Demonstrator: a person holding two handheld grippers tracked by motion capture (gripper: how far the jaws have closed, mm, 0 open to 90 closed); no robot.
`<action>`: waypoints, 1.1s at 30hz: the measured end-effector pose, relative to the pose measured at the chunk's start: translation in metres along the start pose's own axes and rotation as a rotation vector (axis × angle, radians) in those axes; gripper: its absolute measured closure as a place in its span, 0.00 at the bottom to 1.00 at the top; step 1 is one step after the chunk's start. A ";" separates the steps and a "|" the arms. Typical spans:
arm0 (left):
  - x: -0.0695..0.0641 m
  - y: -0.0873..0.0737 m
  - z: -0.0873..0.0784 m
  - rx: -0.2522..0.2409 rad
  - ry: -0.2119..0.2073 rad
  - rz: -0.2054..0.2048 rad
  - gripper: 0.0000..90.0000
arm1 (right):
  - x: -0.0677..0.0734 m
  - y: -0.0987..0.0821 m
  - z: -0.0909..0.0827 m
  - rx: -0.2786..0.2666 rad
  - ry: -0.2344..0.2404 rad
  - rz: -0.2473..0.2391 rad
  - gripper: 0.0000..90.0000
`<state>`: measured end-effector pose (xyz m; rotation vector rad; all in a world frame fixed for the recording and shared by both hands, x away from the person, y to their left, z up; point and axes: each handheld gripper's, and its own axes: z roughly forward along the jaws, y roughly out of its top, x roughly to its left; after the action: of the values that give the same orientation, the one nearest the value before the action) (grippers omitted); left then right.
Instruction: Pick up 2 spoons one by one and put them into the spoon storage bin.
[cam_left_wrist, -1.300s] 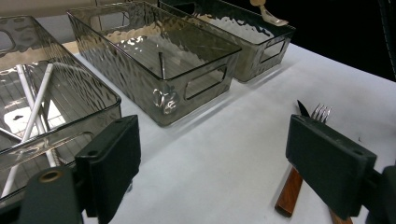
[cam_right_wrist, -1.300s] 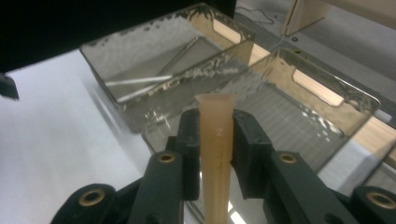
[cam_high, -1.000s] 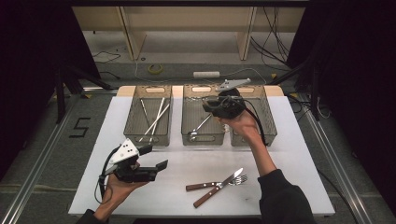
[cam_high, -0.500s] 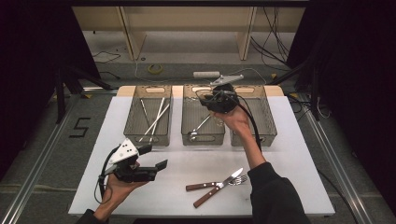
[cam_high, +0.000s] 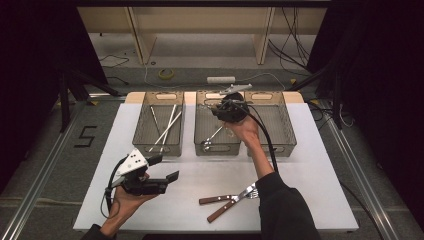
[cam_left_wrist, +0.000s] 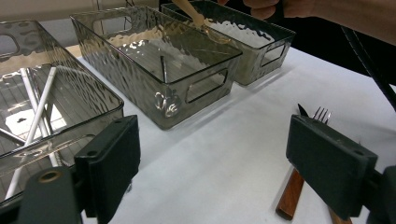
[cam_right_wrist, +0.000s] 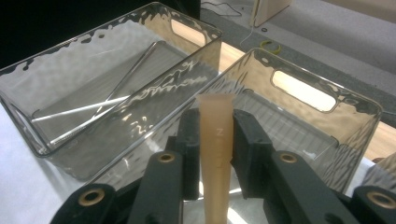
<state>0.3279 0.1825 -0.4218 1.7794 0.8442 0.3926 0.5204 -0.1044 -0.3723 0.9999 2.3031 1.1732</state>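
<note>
Wooden utensil handle (cam_right_wrist: 215, 154) is clamped between the jaws of the right gripper (cam_right_wrist: 214, 140), pale tan, tapered, blunt end pointing away from the cam. Its working end is hidden below the frame, so can't tell what kind of utensil. In the left gripper view the same handle (cam_left_wrist: 194, 13) shows slanting down over the bins at the far end, w/ the person's right hand (cam_left_wrist: 280, 9) above it.

High view: right gripper (cam_high: 229, 111) sits over the far part of the middle bin (cam_high: 200, 147), hand wrapped round it, cable trailing back along the forearm.

Middle bin is a smoked clear plastic tray w/ cut-out handles; a metal utensil (cam_high: 212, 137) lies in it. Left bin (cam_high: 145, 149) holds white chopsticks (cam_high: 167, 127), crossed. Right bin (cam_high: 285, 145) stands just beside the middle one, contents can't be made out.

Left gripper (cam_high: 150, 177) is held low over the near-left part of the surface (cam_high: 310, 170), well apart from the bins, jaws wide open w/ nothing between them. Left gripper view confirms: both pads apart, white surface in the gap.

Near edge, right of centre: fork (cam_high: 230, 198) and knife (cam_high: 227, 210), both w/ brown wooden handles, lying crossed on the surface, near the person's dark sleeve (cam_high: 285, 210).
</note>
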 end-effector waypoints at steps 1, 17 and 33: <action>0.000 0.000 0.000 0.000 0.000 0.001 0.19 | 0.001 0.000 0.002 0.001 -0.002 0.002 0.83; 0.000 0.000 0.000 0.004 0.001 0.012 0.19 | 0.002 -0.013 0.023 0.058 -0.022 0.018 0.83; 0.001 0.000 0.000 0.005 0.004 0.010 0.19 | 0.006 -0.014 0.022 0.081 0.025 0.058 0.64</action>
<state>0.3282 0.1829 -0.4219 1.7883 0.8403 0.4007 0.5235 -0.0933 -0.3963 1.0932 2.3727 1.1291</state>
